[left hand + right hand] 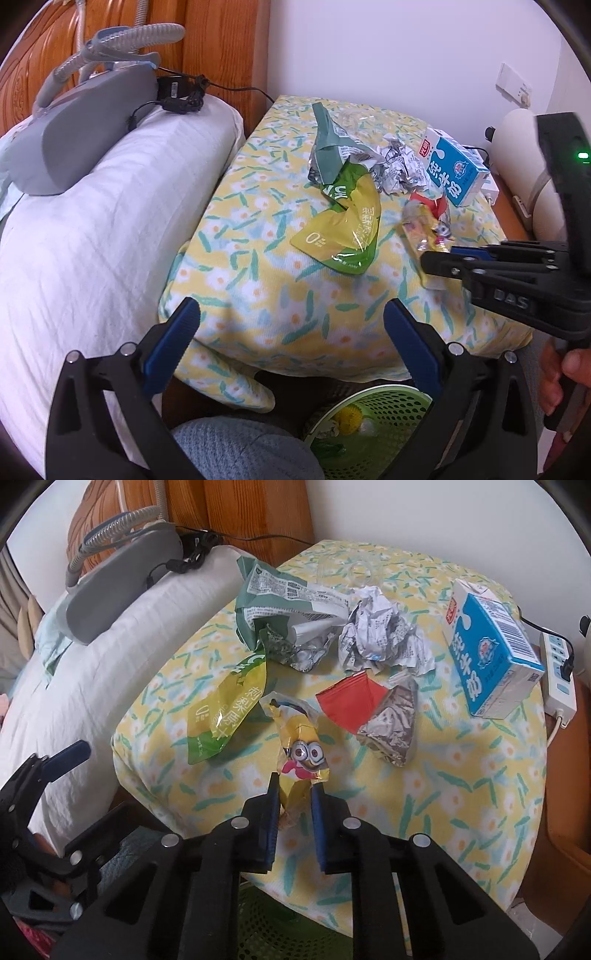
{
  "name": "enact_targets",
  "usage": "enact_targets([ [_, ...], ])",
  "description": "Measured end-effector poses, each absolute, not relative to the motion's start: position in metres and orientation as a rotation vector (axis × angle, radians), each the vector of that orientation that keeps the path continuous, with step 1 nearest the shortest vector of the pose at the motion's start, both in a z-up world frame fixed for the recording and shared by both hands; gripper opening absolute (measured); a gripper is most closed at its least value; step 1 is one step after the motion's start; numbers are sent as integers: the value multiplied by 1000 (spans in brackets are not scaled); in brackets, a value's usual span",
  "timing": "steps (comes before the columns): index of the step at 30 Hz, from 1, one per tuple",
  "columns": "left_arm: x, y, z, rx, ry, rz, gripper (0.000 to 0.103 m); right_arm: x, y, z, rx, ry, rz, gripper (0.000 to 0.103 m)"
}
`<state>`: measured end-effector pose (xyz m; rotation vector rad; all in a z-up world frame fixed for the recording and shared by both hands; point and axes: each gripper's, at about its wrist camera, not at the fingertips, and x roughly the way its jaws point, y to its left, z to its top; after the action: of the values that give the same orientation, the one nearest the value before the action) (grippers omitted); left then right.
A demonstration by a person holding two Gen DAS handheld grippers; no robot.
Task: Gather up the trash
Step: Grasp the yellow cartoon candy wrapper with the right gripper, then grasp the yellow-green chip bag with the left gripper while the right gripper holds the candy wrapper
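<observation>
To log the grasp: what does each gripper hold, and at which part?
Right gripper: the yellow cartoon wrapper, by its near end. Left gripper: nothing; it is open.

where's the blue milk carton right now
The blue milk carton lies at the far right of the floral pillow in the right wrist view, beside the white power strip, right of the crumpled paper.

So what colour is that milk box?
The milk box is blue and white, with a small red label at its top corner. The right wrist view shows it best.
</observation>
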<state>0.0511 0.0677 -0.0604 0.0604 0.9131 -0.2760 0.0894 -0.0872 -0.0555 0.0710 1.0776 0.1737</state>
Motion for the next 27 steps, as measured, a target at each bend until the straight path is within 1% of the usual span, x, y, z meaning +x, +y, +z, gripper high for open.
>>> enact_targets([
  [6, 81, 41, -66, 86, 928, -362, 95, 65, -106, -37, 43, 1050, 151, 17],
  [13, 116, 12, -75, 170, 942, -428, 95, 50, -125, -34, 64, 1053, 141, 17],
  [15, 126, 9, -80, 176, 961, -432, 91, 48, -128, -36, 75, 1059, 142, 17],
  [17, 134, 7, -86, 181, 987, -429, 73, 47, -129, -37, 84, 1060, 142, 17],
  [18, 135, 7, -86, 183, 978, -416, 72, 47, -130, -37, 87, 1060, 144, 17],
  [20, 135, 6, -86, 187, 972, -408, 59, 46, -130, -38, 91, 1060, 147, 17],
  [23, 130, 6, -84, 184, 968, -415, 54, 47, -130, -39, 97, 1059, 152, 17],
  [27, 117, 4, -79, 185, 943, -419, 51, 45, -129, -40, 100, 1058, 159, 17],
])
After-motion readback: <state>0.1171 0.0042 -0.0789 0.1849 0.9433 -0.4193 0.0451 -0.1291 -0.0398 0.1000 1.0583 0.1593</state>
